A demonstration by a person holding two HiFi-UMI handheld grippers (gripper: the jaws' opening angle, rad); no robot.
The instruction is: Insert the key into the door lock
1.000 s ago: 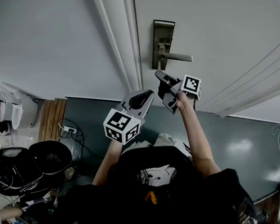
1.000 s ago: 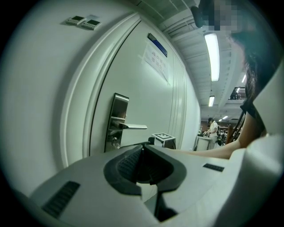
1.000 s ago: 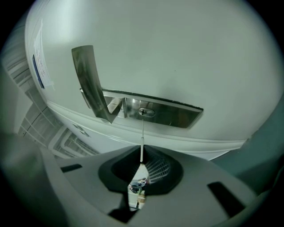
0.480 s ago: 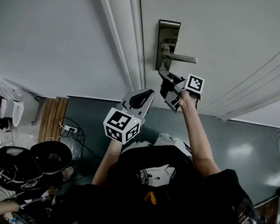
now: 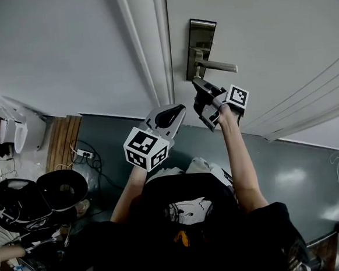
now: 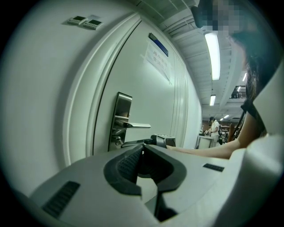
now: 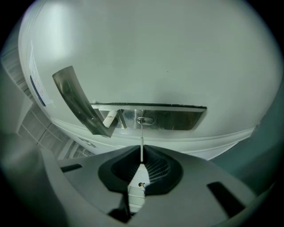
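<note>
Right gripper [image 7: 141, 165] pinches the key [image 7: 141, 150], blade aimed straight at the door lock [image 7: 173, 119] for clean entry. Left gripper [image 6: 142, 153], closed and empty, hangs clear of it.

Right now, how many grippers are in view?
2. The left gripper, shut and empty, is held back from the door; the right gripper, by the lock plate, holds the key.

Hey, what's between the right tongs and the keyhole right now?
Only the key: the right gripper view shows its thin blade running from the right tongs, shut on it, up to the keyhole.
</note>
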